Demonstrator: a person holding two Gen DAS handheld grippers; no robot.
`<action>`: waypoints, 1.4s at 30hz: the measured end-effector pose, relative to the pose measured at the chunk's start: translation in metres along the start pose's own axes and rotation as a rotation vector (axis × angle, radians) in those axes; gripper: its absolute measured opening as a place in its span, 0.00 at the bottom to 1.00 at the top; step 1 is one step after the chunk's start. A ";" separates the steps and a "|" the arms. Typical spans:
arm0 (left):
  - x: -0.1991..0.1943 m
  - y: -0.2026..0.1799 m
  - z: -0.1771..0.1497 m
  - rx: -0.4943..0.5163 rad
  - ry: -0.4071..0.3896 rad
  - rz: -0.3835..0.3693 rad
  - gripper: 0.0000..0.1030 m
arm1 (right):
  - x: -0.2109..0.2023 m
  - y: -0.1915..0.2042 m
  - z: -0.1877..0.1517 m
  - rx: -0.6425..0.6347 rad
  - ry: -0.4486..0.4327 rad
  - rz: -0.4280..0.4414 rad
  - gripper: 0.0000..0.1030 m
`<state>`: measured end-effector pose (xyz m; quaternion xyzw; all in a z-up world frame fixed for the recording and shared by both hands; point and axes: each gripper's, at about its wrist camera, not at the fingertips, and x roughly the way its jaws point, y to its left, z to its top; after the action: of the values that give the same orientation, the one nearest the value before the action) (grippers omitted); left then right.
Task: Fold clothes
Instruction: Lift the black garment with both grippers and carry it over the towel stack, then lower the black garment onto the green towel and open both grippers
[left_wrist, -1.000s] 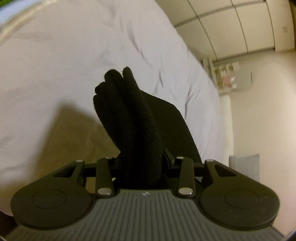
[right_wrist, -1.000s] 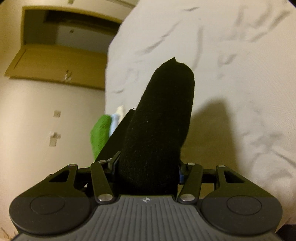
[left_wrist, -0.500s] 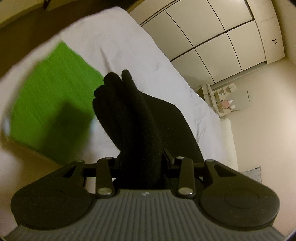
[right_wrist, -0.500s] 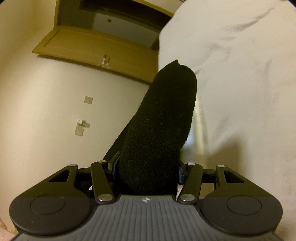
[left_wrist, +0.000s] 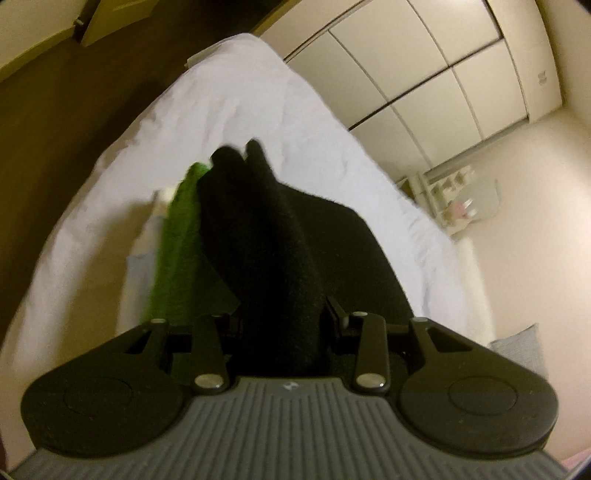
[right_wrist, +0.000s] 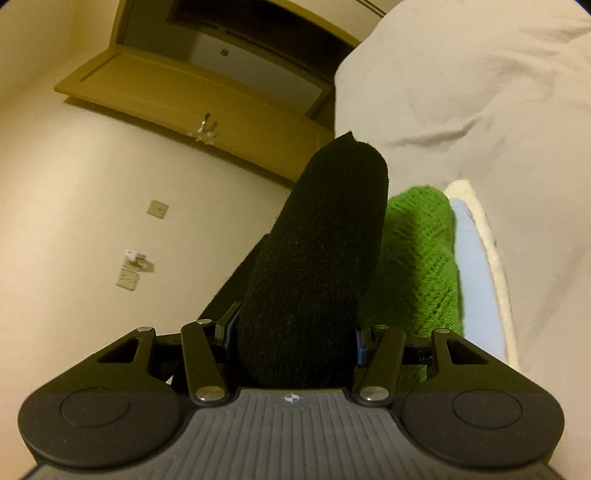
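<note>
Both my tongs, left gripper and right gripper, grasp the folded black garment, carrying it. The green sweater stack lies just ahead; next, lower it squarely on top.

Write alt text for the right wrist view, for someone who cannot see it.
The right hand-held gripper is clamped on a thick fold of black knit garment that fills the centre. Beside it on the white bed lies a stack of green knit, light blue and cream folded clothes. A tan cabinet stands at upper left.
</note>
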<state>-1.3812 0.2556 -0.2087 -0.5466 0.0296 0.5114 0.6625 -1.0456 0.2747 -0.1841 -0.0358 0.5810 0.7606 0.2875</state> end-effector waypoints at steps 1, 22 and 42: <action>0.005 0.010 -0.005 0.004 0.011 0.015 0.34 | 0.010 -0.010 -0.005 -0.002 0.005 -0.028 0.52; 0.004 0.032 -0.019 0.013 0.036 -0.024 0.39 | 0.025 -0.014 -0.024 -0.062 -0.004 -0.208 0.55; -0.067 -0.060 -0.074 0.328 -0.006 0.301 0.33 | -0.024 0.043 -0.046 -0.403 0.076 -0.374 0.52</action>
<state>-1.3320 0.1635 -0.1569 -0.4197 0.1917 0.5944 0.6587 -1.0587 0.2166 -0.1527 -0.2272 0.4116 0.7928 0.3878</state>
